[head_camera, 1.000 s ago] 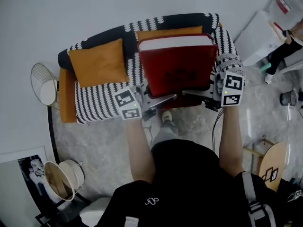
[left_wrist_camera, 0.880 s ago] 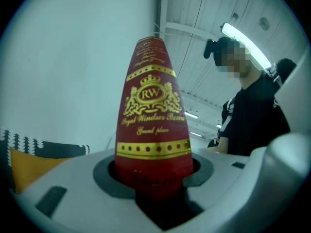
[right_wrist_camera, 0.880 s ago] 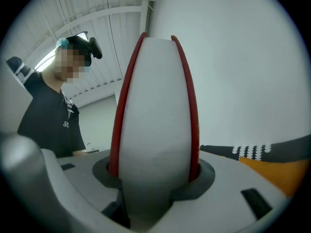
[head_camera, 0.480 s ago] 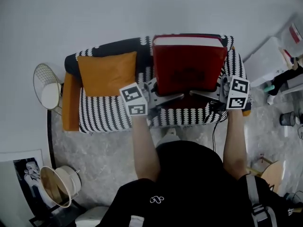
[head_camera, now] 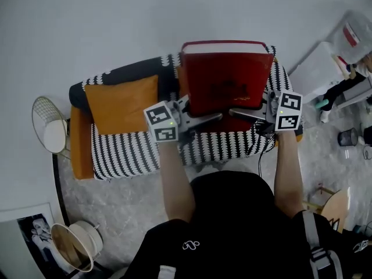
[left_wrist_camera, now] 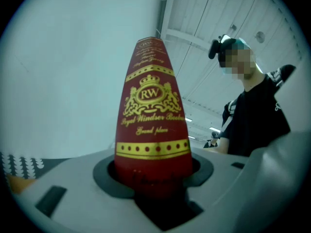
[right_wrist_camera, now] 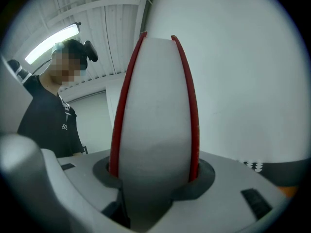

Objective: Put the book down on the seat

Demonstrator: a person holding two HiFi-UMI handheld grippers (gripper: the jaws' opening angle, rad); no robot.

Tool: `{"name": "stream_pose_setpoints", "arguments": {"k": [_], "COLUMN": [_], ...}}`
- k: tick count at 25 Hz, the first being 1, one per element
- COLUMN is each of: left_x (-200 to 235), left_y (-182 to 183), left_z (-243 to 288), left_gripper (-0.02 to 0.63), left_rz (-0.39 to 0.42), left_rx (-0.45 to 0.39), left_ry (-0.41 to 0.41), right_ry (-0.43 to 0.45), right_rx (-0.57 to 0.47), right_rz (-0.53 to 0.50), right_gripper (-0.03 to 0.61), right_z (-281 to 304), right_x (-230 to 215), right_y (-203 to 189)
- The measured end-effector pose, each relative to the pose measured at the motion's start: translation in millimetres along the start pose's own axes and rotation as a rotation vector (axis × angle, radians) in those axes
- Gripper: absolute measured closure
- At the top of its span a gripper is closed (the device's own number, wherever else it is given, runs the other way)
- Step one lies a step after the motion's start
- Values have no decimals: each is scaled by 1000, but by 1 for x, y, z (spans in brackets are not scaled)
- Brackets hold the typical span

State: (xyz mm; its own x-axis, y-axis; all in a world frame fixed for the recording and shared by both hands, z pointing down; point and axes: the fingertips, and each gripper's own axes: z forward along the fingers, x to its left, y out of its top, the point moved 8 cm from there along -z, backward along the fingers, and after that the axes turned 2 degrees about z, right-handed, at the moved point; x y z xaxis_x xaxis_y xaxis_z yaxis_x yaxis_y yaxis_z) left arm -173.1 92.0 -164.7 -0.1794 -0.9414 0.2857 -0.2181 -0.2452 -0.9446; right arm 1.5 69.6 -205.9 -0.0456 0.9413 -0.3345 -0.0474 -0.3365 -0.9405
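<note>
A large red book (head_camera: 226, 77) with gold print hangs above the right half of the sofa's black-and-white seat (head_camera: 133, 150), carried between both grippers. My left gripper (head_camera: 200, 120) is shut on its near left corner; in the left gripper view the red spine (left_wrist_camera: 151, 125) stands up out of the jaws of that gripper (left_wrist_camera: 155, 188). On the near right corner my right gripper (head_camera: 250, 116) is shut too. In the right gripper view the white page edge (right_wrist_camera: 155, 115) fills the jaws of the right gripper (right_wrist_camera: 155, 188).
An orange cushion (head_camera: 122, 104) lies on the sofa's left half. A wire basket (head_camera: 49, 124) stands left of the sofa and a woven basket (head_camera: 75, 246) at the lower left. White boxes (head_camera: 317, 63) and a wooden stool (head_camera: 331, 211) are on the right.
Both grippers have carried the book forward, over the sofa's right side. The person has stepped closer to the sofa. Neither grip has changed.
</note>
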Motion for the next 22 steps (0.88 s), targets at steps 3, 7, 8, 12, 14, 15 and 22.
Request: {"name": "stream_pose_setpoints", "arguments": {"k": [3, 7, 8, 12, 14, 15, 22], "left_x": [0, 2, 3, 5, 7, 7, 10], "left_y": [-4, -8, -9, -12, -15, -16, -26], "left_z": [2, 3, 3, 4, 4, 4, 9], "left_gripper": [390, 390, 390, 388, 388, 388, 388], "left_rz": [-5, -13, -16, -25, -29, -35, -89], "left_rx": [-6, -13, -12, -3, 1, 3, 44], "left_ry": [0, 9, 9, 10, 16, 19, 52], "right_ry": [-3, 1, -1, -8, -5, -4, 20], "right_rx": [10, 20, 22, 15, 10, 8, -19], "right_rz": [4, 12, 16, 31, 40, 47, 111], "right_gripper": [337, 337, 337, 337, 337, 337, 337], "right_z": [-2, -3, -3, -4, -5, -5, -11], "right_x": [-1, -5, -6, -8, -10, -11, -23], "right_y": [-2, -4, -5, -10, -13, -15, -28]}}
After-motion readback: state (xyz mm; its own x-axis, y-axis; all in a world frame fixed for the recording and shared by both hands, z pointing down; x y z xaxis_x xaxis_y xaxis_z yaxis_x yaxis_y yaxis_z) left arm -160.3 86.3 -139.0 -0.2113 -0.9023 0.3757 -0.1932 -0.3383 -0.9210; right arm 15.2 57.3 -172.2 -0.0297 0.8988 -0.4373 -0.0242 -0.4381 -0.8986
